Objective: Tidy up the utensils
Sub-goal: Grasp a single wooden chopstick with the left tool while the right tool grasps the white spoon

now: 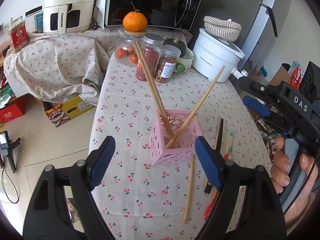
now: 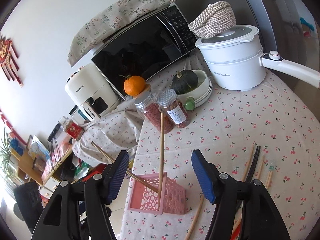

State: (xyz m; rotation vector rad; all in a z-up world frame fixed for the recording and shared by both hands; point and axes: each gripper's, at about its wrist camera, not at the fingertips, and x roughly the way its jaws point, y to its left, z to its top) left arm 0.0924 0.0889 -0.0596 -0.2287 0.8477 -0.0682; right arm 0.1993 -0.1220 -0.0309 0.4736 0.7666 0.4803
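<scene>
A pink perforated holder (image 1: 176,140) stands on the cherry-print tablecloth with three wooden chopsticks in it: a pair (image 1: 148,76) leans up and left, a single one (image 1: 200,108) leans right. My left gripper (image 1: 155,142) hovers open just in front of the holder and touches nothing. One loose wooden chopstick (image 1: 189,188) lies before it, and several more utensils (image 1: 222,138) lie to the right. In the right wrist view my right gripper (image 2: 161,156) is open above the holder (image 2: 158,194). A chopstick (image 2: 162,140) stands between its jaws, clear of both pads.
Two lidded jars (image 1: 152,58), a glass teapot topped by an orange (image 1: 135,21), stacked bowls with a dark squash (image 2: 186,81), a white electric pot (image 1: 216,58) and a microwave (image 1: 152,4) crowd the back. The table edge (image 1: 96,120) drops to the floor at left. A hand (image 1: 284,170) grips the right tool.
</scene>
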